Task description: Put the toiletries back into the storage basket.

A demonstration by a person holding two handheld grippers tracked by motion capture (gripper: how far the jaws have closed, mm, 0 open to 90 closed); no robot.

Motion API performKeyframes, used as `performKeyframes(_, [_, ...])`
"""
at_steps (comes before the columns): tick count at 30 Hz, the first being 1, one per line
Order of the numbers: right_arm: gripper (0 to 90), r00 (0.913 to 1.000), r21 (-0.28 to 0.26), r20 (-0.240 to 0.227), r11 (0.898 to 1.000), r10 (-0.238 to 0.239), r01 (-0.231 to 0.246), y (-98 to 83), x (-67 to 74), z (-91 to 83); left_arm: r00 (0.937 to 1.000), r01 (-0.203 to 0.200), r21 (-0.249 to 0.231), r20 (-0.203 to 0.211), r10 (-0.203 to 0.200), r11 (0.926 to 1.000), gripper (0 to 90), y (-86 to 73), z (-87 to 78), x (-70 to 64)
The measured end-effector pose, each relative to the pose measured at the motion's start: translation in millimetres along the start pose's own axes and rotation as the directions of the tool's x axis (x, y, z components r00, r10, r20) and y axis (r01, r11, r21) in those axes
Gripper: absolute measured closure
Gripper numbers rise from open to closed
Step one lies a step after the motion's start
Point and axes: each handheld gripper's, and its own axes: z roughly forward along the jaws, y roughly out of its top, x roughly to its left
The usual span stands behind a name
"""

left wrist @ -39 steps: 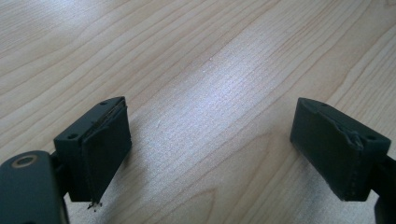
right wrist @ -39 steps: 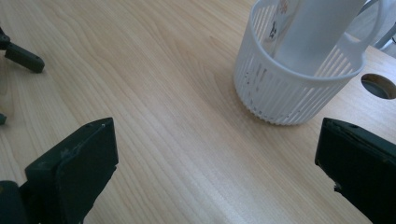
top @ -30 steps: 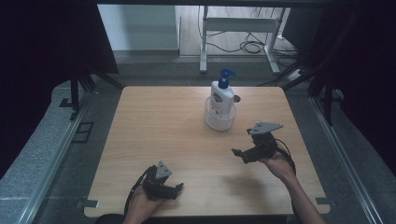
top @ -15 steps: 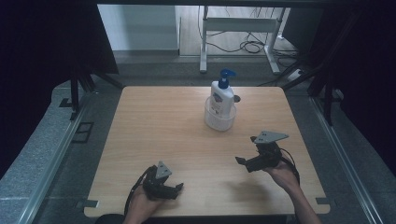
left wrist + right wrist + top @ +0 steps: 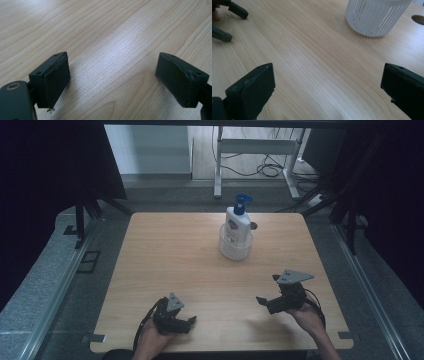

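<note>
On the surface: a pale wood surface (image 5: pixel 200 265) carries everything; the white ribbed cup serves as the landmark for all places below.
Cup: the white ribbed cup (image 5: pixel 235 243) stands upright toward the far edge of the surface, a little right of its middle; in the right gripper view its slatted wall (image 5: pixel 375 17) shows at the top.
Bottle: a white pump bottle (image 5: pixel 237 221) with a blue pump head stands upright inside the cup, its top rising well above the rim.
Hole: a small round hole (image 5: pixel 253 225) in the surface lies just beside the cup, on its far right side.
Left tongs: the left tongs (image 5: pixel 187 322) lie low on the surface, well apart from the cup, nearer the person and to its left; jaws spread wide, nothing between them but bare wood (image 5: pixel 112 75).
Right tongs: the right tongs (image 5: pixel 268 291) are held above the surface, nearer the person than the cup and to its right; jaws wide apart, gripping nothing.
Hands: a hand (image 5: pixel 305 312) holds the right tongs, another (image 5: pixel 152 340) the left.
</note>
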Motion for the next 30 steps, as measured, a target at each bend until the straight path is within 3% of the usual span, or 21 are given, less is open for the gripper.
performKeyframes(13, [0.0, 1.0, 0.047, 0.003, 0.999, -0.004, 0.004, -26.2, 10.3, 6.1, 1.0, 0.003, 0.0, -0.001, -0.003, 1.0, 11.6, 0.0, 0.0, -0.3])
performKeyframes(30, [0.0, 0.9995, 0.117, -0.011, 0.993, -0.03, 0.031, -50.5, 24.6, 27.8, 1.0, 0.004, 0.0, -0.002, -0.004, 1.0, 11.7, 0.1, 0.1, -0.4])
